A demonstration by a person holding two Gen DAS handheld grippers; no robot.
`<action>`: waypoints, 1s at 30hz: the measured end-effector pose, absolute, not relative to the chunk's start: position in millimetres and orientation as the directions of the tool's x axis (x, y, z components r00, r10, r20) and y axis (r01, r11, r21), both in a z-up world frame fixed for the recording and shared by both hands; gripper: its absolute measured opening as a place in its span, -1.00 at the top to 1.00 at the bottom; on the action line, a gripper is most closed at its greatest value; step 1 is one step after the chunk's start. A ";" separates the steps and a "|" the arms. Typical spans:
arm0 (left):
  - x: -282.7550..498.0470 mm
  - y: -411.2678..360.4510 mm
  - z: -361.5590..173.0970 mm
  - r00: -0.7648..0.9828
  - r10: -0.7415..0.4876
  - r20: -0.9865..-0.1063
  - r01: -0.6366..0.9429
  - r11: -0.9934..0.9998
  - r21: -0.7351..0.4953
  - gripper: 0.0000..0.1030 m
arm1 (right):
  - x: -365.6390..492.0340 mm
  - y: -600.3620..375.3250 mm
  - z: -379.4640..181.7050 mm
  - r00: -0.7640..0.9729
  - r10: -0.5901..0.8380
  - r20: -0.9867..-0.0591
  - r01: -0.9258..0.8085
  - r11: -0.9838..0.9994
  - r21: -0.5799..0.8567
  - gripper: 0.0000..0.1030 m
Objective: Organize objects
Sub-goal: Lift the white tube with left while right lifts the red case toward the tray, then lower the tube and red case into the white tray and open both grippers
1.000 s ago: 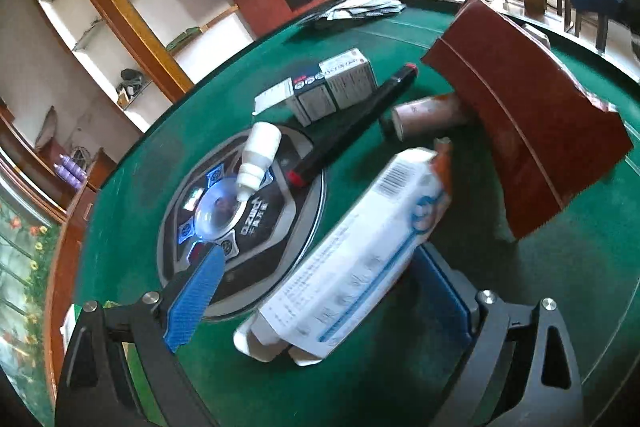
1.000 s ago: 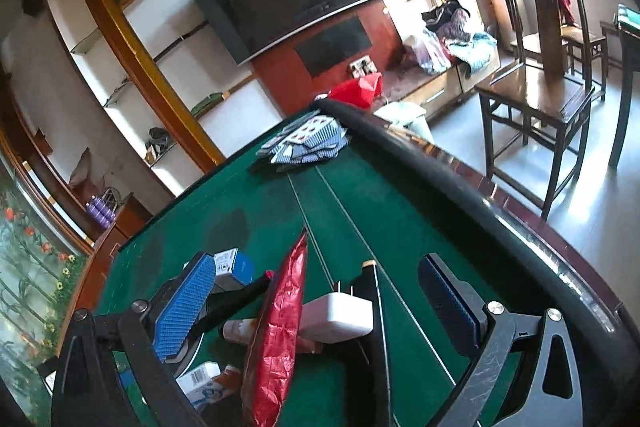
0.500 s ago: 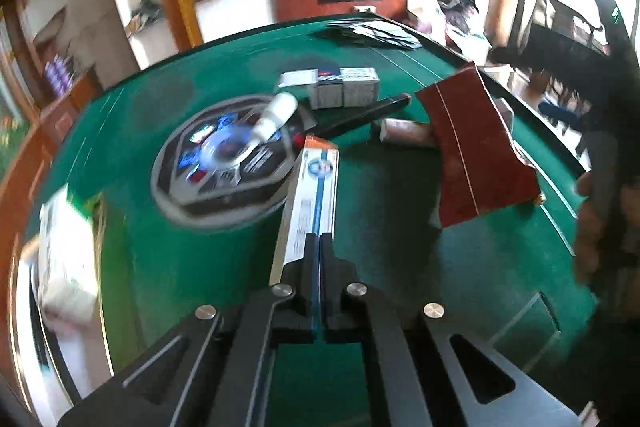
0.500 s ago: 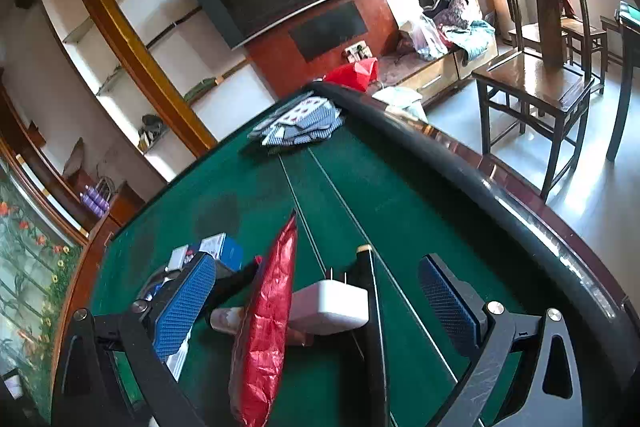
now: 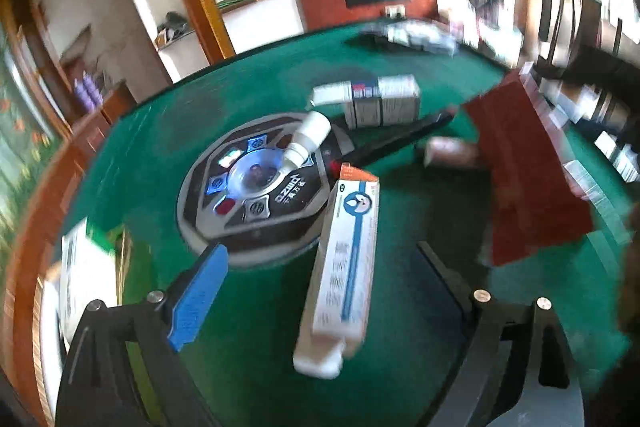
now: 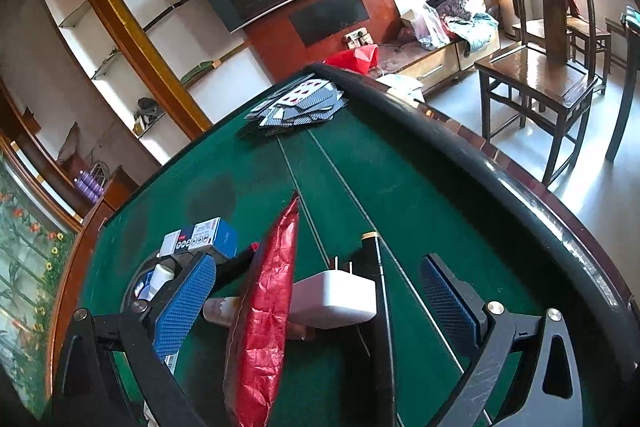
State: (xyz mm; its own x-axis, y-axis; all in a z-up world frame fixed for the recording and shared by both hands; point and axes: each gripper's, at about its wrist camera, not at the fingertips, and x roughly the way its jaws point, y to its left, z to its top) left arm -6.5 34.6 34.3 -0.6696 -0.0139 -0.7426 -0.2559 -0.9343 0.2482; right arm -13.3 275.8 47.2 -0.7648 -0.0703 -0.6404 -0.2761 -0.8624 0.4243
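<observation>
A long white and blue box [image 5: 344, 267] lies on the green table [image 5: 256, 327] between the jaws of my left gripper [image 5: 320, 291], which is open and not touching it. Beyond it lie a white dropper bottle [image 5: 308, 139], small medicine boxes [image 5: 380, 103], a black pen [image 5: 400, 139], a pink tube [image 5: 448, 153] and a red foil bag [image 5: 524, 171]. My right gripper [image 6: 316, 295] is open; the red foil bag [image 6: 264, 311] and a white charger plug [image 6: 332, 297] lie between its fingers.
A round black control panel [image 5: 256, 195] sits in the table's middle. A stack of boxes [image 5: 84, 267] lies at the left edge. Playing cards [image 6: 300, 105] are spread at the far side. A dark raised rim [image 6: 500, 171] bounds the table; wooden chairs [image 6: 548, 39] stand beyond.
My left gripper was shut on the long white box half a second ago; now it has opened and the box lies loose on the table. The right gripper has barely moved.
</observation>
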 end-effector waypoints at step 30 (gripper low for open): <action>92.3 -99.3 87.2 -0.682 0.363 -0.635 -0.188 -0.926 -0.328 0.83 | -10.5 249.7 15.7 -0.635 -0.334 -0.697 -0.192 -0.805 0.561 -0.34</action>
